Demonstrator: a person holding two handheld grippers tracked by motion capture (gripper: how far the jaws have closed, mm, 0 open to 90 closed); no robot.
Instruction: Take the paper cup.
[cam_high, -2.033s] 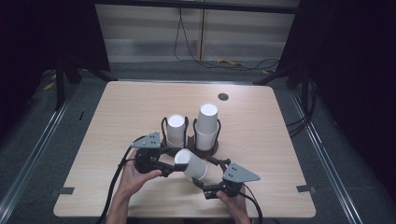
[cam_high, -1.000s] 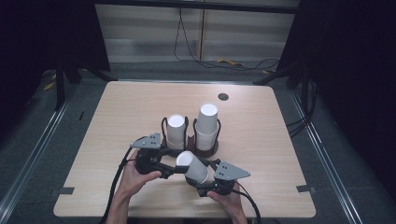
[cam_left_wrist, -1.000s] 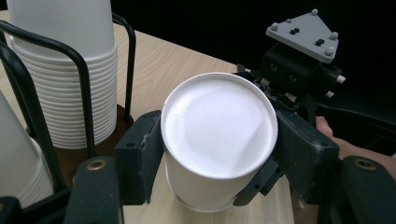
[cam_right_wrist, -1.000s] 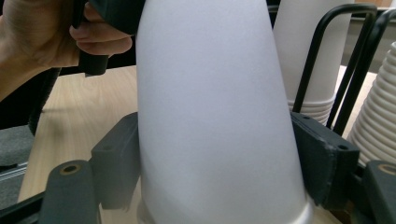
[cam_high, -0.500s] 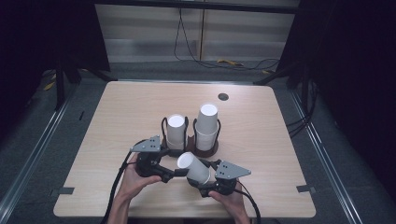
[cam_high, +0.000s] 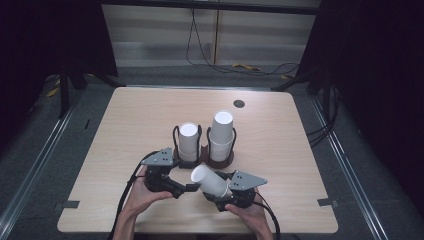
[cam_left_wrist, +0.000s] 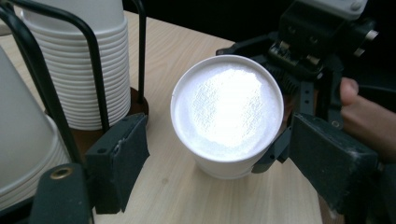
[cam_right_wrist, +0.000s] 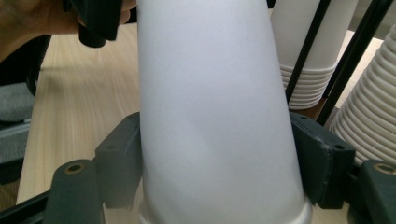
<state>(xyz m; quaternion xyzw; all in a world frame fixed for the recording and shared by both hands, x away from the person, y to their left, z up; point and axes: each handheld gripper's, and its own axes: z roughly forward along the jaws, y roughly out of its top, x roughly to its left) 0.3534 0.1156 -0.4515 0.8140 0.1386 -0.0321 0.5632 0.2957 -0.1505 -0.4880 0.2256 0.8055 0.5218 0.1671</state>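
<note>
Dark curtains are hanging round the wooden table (cam_high: 125, 130), w/ cables lying on the floor behind it. Going left to right: you're holding the left gripper (cam_high: 186, 188) low over the table near its front edge, and its jaws have just been opening; they're now standing wide, w/ the closed end of the white cup (cam_high: 212, 181) facing them but neither pad touching it in the left gripper view. Behind it, two stacks of cups (cam_high: 189, 141) are sitting upside down in a black wire rack (cam_high: 205, 157), the right stack taller. You're gripping the single cup w/ the right gripper (cam_high: 223, 192), pads pressing on both sides of its wall near the rim. It's lying tilted, just in front of the rack, closed end pointing toward the left gripper.
</note>
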